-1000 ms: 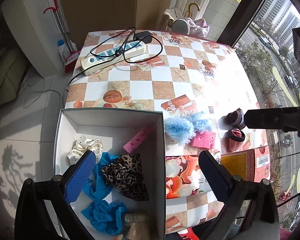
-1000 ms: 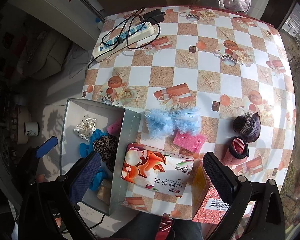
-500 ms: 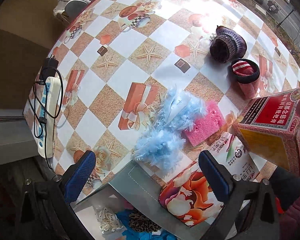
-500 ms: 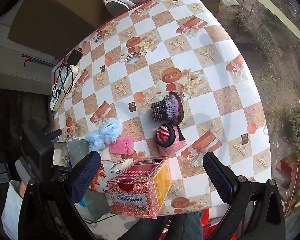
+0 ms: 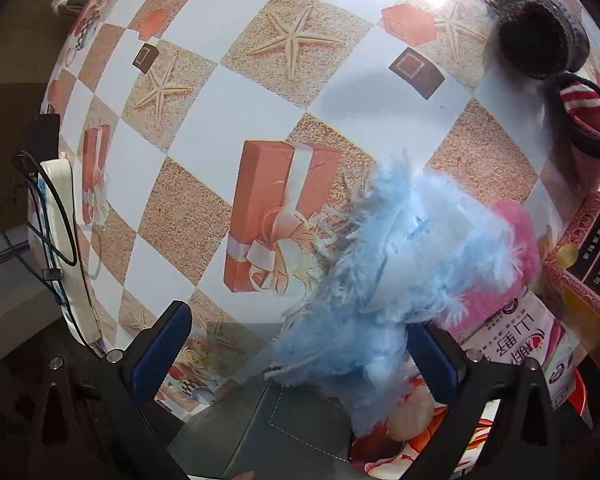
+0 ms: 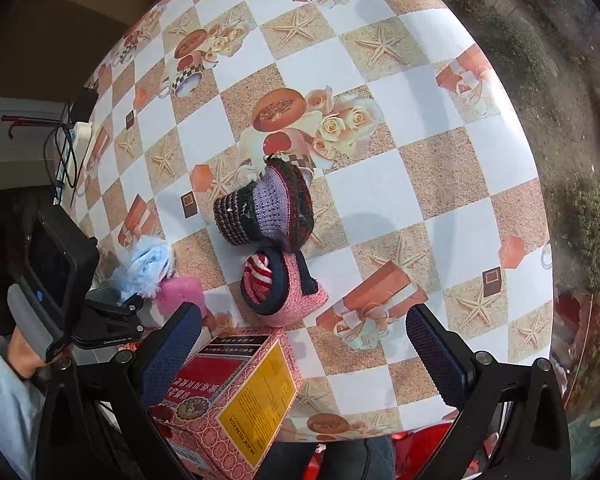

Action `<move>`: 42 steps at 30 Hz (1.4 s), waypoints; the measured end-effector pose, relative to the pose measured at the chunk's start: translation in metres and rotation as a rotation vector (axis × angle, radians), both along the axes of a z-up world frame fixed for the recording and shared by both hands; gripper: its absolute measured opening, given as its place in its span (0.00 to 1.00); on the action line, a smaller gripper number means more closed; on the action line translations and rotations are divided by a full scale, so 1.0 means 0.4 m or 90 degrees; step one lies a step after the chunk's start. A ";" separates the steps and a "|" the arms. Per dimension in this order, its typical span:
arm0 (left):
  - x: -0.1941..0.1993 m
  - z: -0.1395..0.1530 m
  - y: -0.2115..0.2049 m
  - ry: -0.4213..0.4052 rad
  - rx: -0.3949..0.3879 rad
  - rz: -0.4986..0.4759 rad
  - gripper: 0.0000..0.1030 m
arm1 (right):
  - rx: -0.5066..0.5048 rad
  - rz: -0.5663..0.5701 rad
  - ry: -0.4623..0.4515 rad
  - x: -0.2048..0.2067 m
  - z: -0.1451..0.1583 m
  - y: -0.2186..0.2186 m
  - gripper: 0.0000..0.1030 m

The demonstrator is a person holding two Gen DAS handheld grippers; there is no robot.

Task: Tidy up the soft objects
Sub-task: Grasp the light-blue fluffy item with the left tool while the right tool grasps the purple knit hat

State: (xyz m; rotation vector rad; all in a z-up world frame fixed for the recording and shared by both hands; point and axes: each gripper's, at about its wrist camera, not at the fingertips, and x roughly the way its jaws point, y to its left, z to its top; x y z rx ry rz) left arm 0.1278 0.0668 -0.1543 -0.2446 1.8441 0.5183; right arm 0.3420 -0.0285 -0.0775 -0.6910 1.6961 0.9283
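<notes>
A fluffy light-blue soft item (image 5: 384, 276) lies on the checked tablecloth, partly between the fingers of my open left gripper (image 5: 300, 356); it also shows in the right wrist view (image 6: 146, 266). A pink sponge (image 5: 508, 276) lies beside it on the right. A purple knitted pouch (image 6: 266, 208) and a pink knitted pouch with a red-striped lining (image 6: 278, 286) lie just ahead of my open, empty right gripper (image 6: 304, 348). The grey box's corner (image 5: 284, 428) sits under the left gripper.
A red patterned carton (image 6: 228, 396) stands by the right gripper's left finger. A printed tissue pack (image 5: 512, 344) lies right of the blue item. A white power strip with black cables (image 5: 60, 248) lies at the table's left edge. The left hand-held gripper (image 6: 60, 280) shows at left.
My left gripper left the grey box and came down low over the fluffy blue item, which now lies between its open fingers. My right gripper moved right and closer to the two knitted pouches.
</notes>
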 end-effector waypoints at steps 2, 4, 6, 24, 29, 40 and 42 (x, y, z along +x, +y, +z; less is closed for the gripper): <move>-0.009 -0.003 0.026 -0.009 0.009 0.049 1.00 | -0.002 0.022 -0.002 -0.018 -0.037 0.039 1.00; -0.022 -0.008 0.055 -0.022 0.007 0.111 1.00 | -0.004 0.047 -0.011 -0.037 -0.073 0.078 1.00; -0.037 -0.008 0.082 -0.041 0.004 0.176 1.00 | -0.007 0.071 -0.026 -0.056 -0.111 0.112 1.00; -0.112 -0.067 0.113 -0.139 -0.089 0.393 1.00 | -0.057 0.172 -0.152 -0.118 -0.246 0.138 1.00; -0.119 -0.075 0.116 -0.126 -0.099 0.402 1.00 | -0.055 0.170 -0.155 -0.115 -0.244 0.142 1.00; 0.008 -0.012 0.080 -0.163 -0.056 0.300 0.25 | 0.029 0.164 -0.176 -0.124 -0.157 0.142 0.57; 0.020 0.007 0.068 -0.165 -0.020 0.283 0.25 | 0.054 0.166 -0.188 -0.120 -0.133 0.131 0.57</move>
